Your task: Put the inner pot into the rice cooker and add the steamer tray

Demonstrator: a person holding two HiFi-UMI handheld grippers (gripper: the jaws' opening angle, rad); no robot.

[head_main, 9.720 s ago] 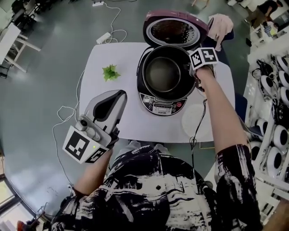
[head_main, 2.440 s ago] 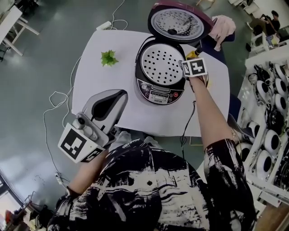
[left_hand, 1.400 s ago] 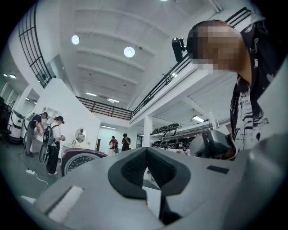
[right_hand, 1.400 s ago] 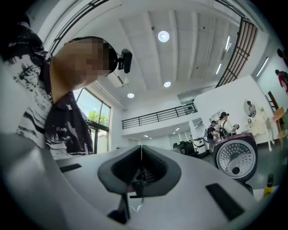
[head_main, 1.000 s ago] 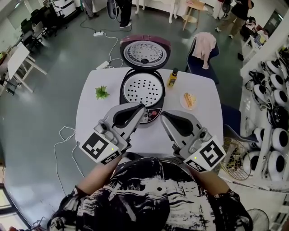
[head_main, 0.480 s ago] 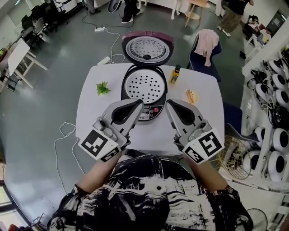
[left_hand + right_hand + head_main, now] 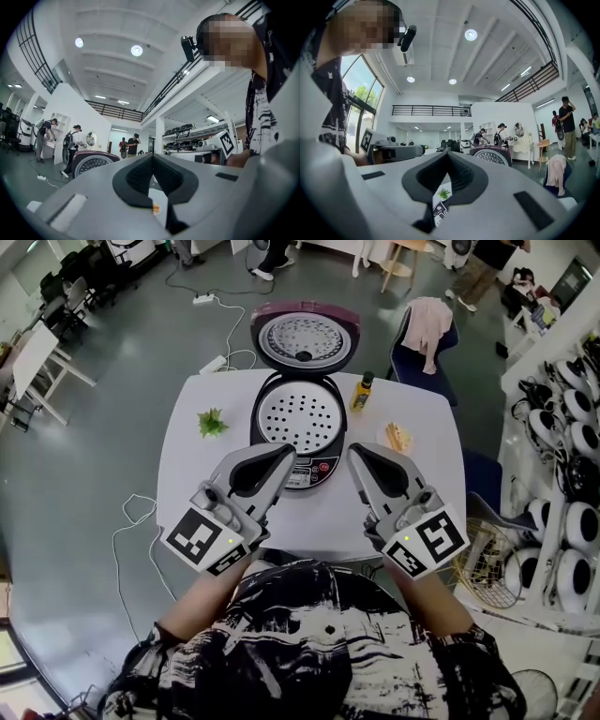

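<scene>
The rice cooker (image 7: 302,468) stands on the white table (image 7: 192,474) with its maroon lid (image 7: 303,337) swung up at the back. A white perforated steamer tray (image 7: 300,415) lies in its mouth and hides the inner pot beneath it. My left gripper (image 7: 287,455) hovers over the table's near edge, pointing at the cooker's front left, shut and empty. My right gripper (image 7: 355,450) mirrors it at the front right, also shut with nothing in it. In the left gripper view the pads (image 7: 140,176) meet at the tip. The right gripper view shows the same closed pads (image 7: 436,176).
A small green plant (image 7: 212,423) sits left of the cooker. A yellow bottle (image 7: 359,393) and a plate of food (image 7: 397,438) are on the right. A chair with pink cloth (image 7: 427,324) stands behind the table. Shelves of white gear (image 7: 562,427) line the right.
Earlier the pot sat bare in the cooker; then the steamer tray lay in it, with the right gripper beside it. Over the last second both grippers stay near the body; the right one shifts slightly.
</scene>
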